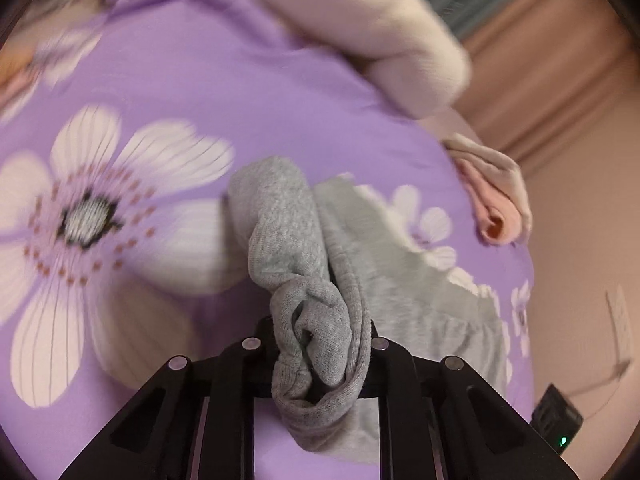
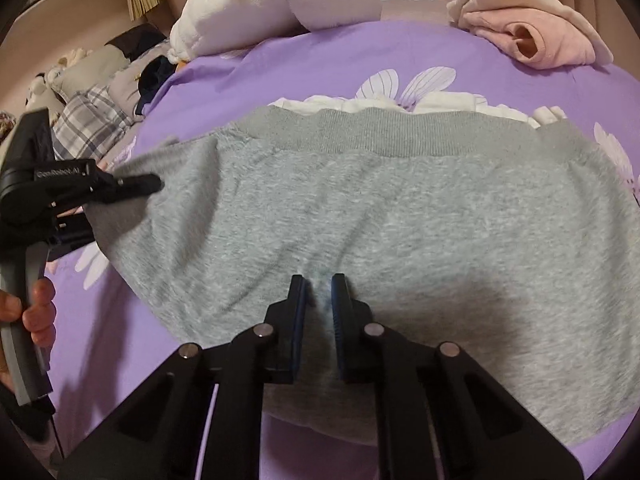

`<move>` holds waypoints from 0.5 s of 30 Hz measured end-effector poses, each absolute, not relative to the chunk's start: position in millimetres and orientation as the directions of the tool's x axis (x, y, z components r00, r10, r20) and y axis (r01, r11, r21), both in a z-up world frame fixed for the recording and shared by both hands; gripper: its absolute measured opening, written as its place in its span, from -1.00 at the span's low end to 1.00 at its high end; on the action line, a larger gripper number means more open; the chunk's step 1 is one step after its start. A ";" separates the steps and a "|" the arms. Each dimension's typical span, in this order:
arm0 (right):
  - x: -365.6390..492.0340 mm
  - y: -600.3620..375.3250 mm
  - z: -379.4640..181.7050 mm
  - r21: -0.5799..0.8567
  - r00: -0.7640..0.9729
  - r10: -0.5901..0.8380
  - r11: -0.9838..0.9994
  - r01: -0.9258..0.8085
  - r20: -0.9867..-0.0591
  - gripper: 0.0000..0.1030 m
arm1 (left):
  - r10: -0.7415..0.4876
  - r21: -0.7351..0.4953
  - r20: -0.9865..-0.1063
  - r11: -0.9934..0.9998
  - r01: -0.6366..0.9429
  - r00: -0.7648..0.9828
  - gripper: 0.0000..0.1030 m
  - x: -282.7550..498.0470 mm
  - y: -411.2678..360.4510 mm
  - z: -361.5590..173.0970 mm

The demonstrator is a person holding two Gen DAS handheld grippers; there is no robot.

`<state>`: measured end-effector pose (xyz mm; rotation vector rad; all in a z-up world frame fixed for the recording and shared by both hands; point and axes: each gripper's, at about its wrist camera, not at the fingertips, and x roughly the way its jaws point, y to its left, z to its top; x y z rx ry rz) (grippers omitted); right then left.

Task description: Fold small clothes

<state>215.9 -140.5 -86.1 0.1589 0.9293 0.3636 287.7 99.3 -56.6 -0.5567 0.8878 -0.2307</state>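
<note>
Grey sweatshirt [image 2: 360, 208] lies spread across the purple flowered bed [image 2: 320, 68], ribbed hem toward the far side, because it has to be flat before any fold will hold. My left fingers [image 2: 140, 184] are clenched on a bunched wad of its grey fabric [image 1: 316, 320] at the garment's left edge — lifted off the bed, I judge, so that side can be carried inward over the body. My right fingers [image 2: 320, 300] are pinched onto a small ridge of cloth at the near middle, pressed low to the bed; that grip looks meant to anchor the garment, or to take the near edge along with the fold. The folded pink garment [image 2: 532, 40] sits at the far right corner, well apart — out of the way of the work. A white plush pillow [image 2: 280, 4] rests at the far edge.
</note>
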 end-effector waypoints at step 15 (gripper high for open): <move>194.6 -252.2 -76.2 0.731 0.622 0.601 0.679 -0.067 -0.501 -0.22 | -0.430 -0.304 -0.639 0.903 0.304 0.638 -0.68 270.3 -42.9 4.3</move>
